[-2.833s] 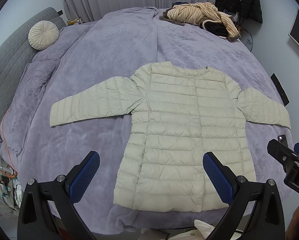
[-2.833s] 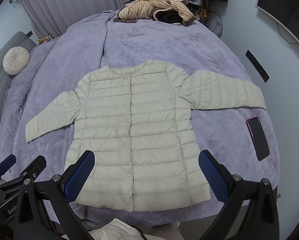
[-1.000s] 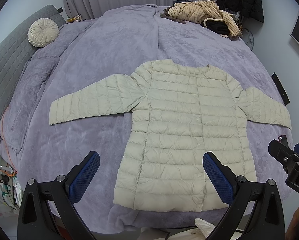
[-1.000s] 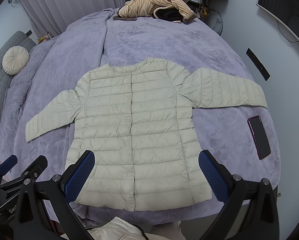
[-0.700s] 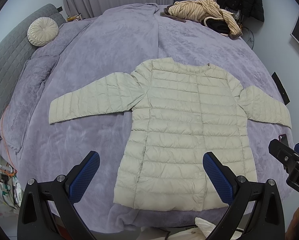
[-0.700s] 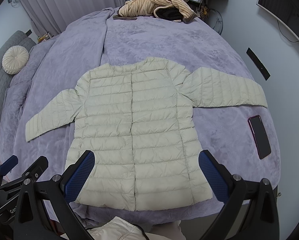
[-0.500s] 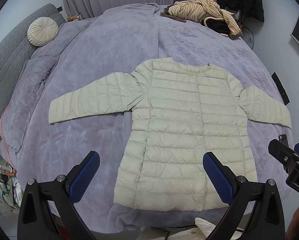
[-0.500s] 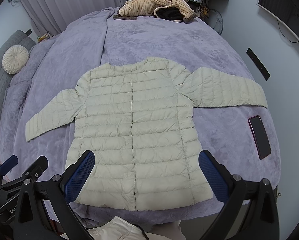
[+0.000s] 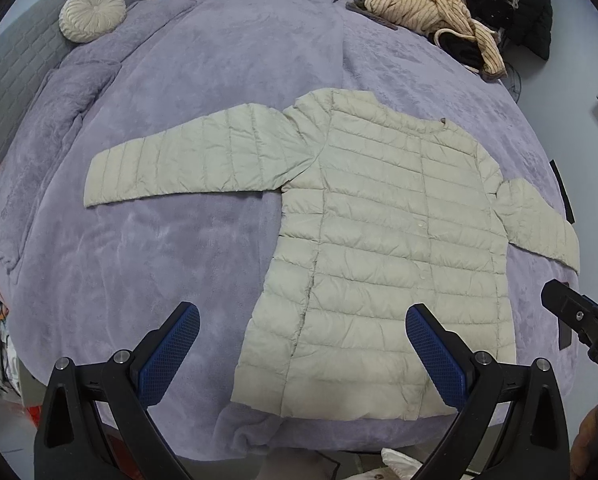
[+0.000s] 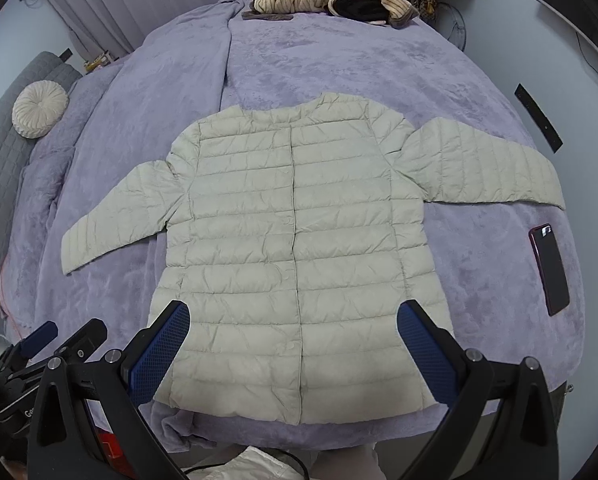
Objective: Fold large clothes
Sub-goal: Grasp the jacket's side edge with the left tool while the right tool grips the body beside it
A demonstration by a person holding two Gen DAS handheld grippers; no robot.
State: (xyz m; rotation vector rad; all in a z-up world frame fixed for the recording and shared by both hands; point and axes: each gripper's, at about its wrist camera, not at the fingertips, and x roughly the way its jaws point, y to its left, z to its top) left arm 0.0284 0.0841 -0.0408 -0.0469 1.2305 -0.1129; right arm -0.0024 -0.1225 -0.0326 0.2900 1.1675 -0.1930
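A pale beige quilted puffer jacket lies flat and face up on a purple bed cover, both sleeves spread out sideways; it also shows in the right wrist view. My left gripper is open and empty, held above the bed's near edge over the jacket's left hem. My right gripper is open and empty above the jacket's hem. The right gripper's body shows at the right edge of the left wrist view.
A dark phone lies on the cover right of the jacket. A pile of striped and dark clothes sits at the far end. A round cream cushion rests by the grey headboard. White fabric lies below the bed's near edge.
Both grippers have drifted very slightly; the jacket and everything on the bed stay as they were. Both grippers remain open.
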